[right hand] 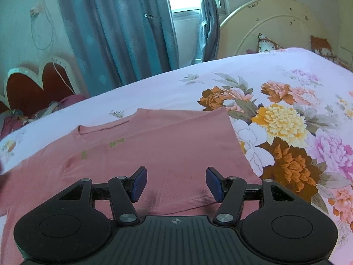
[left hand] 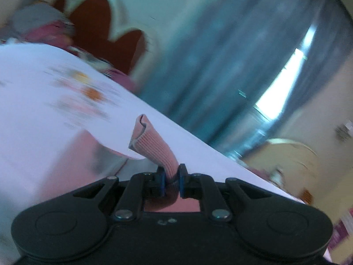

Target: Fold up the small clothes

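Note:
A small pink ribbed shirt lies on the flowered bedsheet, with its right side folded over and its neckline at the far left. My right gripper is open and empty, low over the shirt's near part. My left gripper is shut on a pinched ribbed edge of the pink shirt, which stands up from between the jaws. The left wrist view is tilted and blurred.
The bed has a white sheet with flower prints. A cream headboard stands at the far right. Blue curtains and a window hang beyond. A red heart-shaped board and a pile of clothes are at the far left.

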